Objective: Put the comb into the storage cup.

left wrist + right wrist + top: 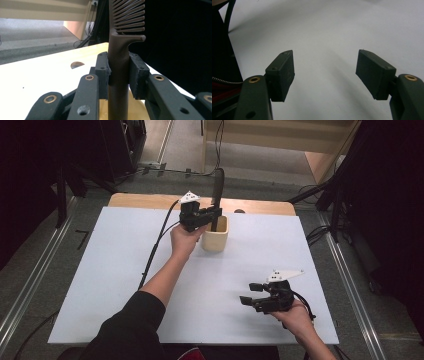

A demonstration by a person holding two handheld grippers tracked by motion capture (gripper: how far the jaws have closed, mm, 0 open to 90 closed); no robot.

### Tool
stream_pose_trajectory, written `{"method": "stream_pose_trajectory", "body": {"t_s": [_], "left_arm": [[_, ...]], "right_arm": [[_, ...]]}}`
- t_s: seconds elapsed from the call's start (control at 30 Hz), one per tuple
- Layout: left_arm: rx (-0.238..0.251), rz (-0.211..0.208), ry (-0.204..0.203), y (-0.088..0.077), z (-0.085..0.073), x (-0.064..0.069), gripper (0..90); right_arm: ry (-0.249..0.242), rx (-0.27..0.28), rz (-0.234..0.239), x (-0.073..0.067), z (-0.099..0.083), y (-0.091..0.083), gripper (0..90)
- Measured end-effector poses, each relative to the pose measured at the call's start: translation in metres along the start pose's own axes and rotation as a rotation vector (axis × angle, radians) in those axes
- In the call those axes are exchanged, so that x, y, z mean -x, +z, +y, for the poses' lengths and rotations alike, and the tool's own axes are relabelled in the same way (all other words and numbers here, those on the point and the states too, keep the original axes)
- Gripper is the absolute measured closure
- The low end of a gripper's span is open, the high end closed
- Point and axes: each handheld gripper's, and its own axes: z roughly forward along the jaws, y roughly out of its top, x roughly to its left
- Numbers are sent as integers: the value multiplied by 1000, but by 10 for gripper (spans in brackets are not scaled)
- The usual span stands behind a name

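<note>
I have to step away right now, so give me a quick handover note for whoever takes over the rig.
Left gripper: shut on the dark comb, gripping its handle; the comb stands upright, teeth up.
Right gripper: open, nothing between its pads, held low over the white table at the near right.
Things: the comb's lower end is inside the cream cup, which stands upright at the far middle of the table.
Done: comb picked up and brought into the cup.
Left: probably lower it the rest of the way, open the left gripper and withdraw.
</note>
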Motion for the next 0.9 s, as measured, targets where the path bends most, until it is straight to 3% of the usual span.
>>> {"method": "stream_pose_trajectory", "body": {"t_s": [0.63,0.67,0.73,0.8,0.9], "left_arm": [[-24,11,16,0,-15,-3,729],[-27,4,5,0,-15,-3,705],[-35,29,19,-2,-14,-3,468],[-24,25,34,-7,-14,-2,373],[-40,74,72,-11,-13,1,242]], "right_arm": [[-11,1,3,-2,0,1,292],[-11,1,2,-2,0,1,292],[-12,3,0,-2,0,1,293],[-19,9,-3,-3,1,0,292],[-21,8,-4,-3,1,0,293]]}}
